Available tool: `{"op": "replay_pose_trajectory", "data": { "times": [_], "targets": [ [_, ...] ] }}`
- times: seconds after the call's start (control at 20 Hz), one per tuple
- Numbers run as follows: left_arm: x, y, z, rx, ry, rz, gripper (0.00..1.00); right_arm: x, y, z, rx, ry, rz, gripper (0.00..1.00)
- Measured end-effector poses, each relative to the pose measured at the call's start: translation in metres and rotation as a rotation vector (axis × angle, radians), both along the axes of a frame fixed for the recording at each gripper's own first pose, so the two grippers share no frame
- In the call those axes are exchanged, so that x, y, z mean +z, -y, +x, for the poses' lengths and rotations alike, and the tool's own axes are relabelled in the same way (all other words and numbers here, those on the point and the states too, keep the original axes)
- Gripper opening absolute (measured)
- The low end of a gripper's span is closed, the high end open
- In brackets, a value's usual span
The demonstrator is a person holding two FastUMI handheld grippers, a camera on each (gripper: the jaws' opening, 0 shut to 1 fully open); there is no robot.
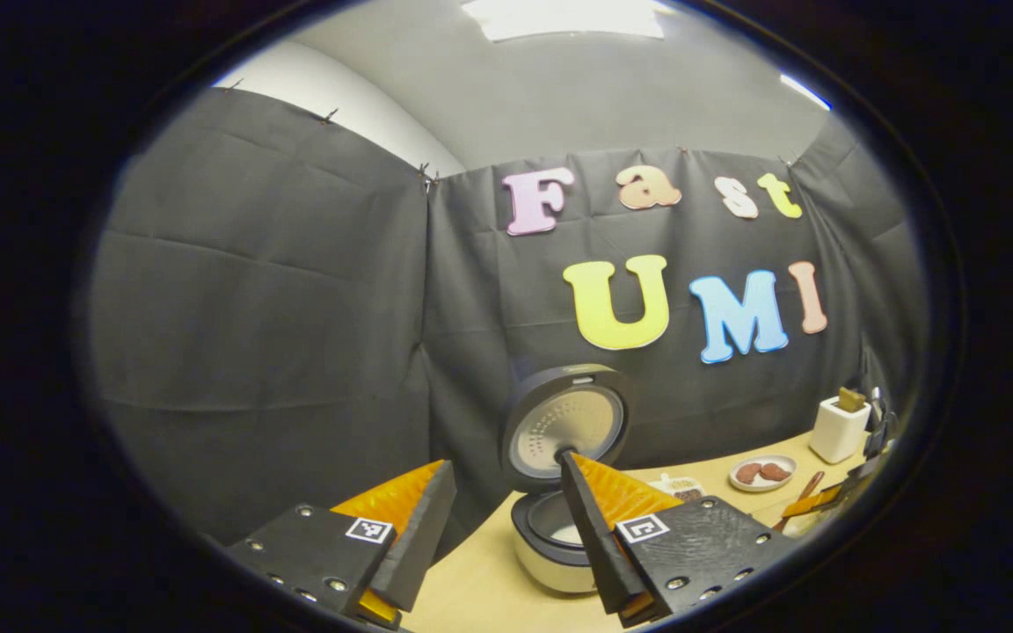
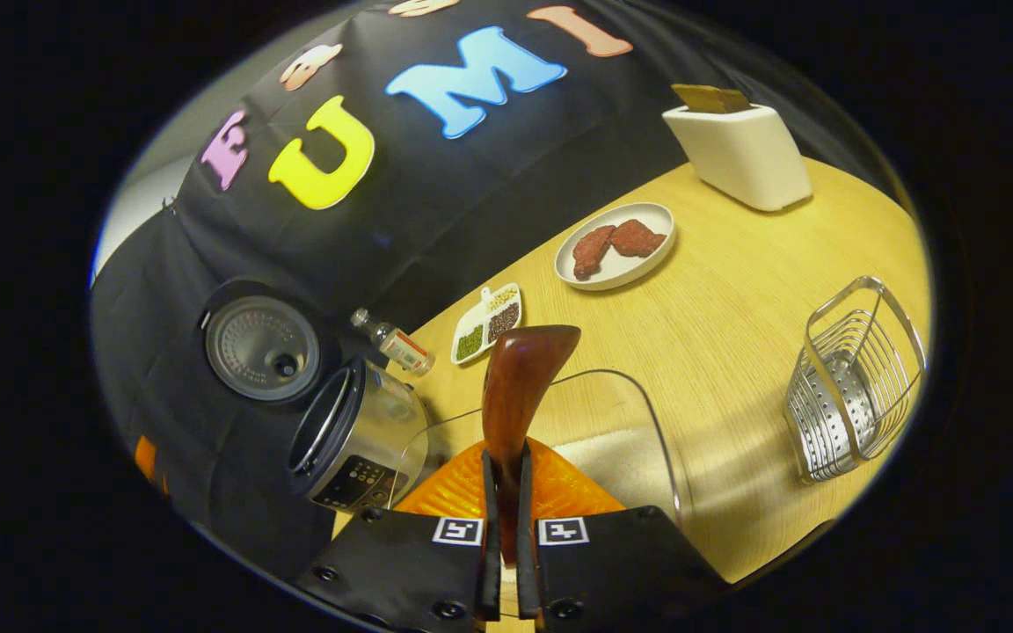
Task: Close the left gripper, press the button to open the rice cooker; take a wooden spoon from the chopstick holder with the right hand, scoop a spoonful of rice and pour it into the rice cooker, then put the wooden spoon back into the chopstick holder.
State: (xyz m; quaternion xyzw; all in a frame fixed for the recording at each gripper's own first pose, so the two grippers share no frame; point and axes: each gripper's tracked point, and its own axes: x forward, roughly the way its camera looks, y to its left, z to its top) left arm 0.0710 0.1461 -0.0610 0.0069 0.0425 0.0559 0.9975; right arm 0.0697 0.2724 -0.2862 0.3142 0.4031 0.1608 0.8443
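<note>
The rice cooker [image 1: 550, 549] stands with its lid [image 1: 566, 426] raised, and something white shows in the inner pot. My left gripper [image 1: 506, 463] is open just in front of it, holding nothing. My right gripper [image 2: 506, 457] is shut on the handle of the wooden spoon [image 2: 528, 369]. The spoon's bowl hangs over a clear container [image 2: 647, 413] holding white rice [image 2: 612, 457]. To its left is the cooker [image 2: 348, 440] with its lid [image 2: 260, 347] up. The wire chopstick holder [image 2: 858, 387] stands to the right on the table. I cannot tell whether the spoon carries rice.
On the wooden table [image 2: 735, 290] lie a plate of meat [image 2: 616, 246], a divided dish of grains [image 2: 487, 323] and a small bottle [image 2: 397, 345]. A white toaster [image 2: 739, 149] stands at the back by the black cloth wall.
</note>
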Motion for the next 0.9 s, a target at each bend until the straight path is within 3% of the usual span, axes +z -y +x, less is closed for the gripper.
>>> {"op": "replay_pose_trajectory", "data": {
  "times": [0.35,0.4,0.9],
  "targets": [
    [0.004,0.005,0.003,-0.003,0.017,-0.012,0.76,0.04,0.012,0.023,-0.105,-0.061,0.198,0.09],
    [0.004,0.006,0.003,-0.005,0.019,-0.011,0.76,0.047,0.01,0.026,-0.112,-0.064,0.223,0.05],
    [0.006,-0.017,-0.005,0.036,0.027,-0.012,0.75,0.093,-0.044,0.052,-0.096,-0.11,0.399,0.08]
  ]
}}
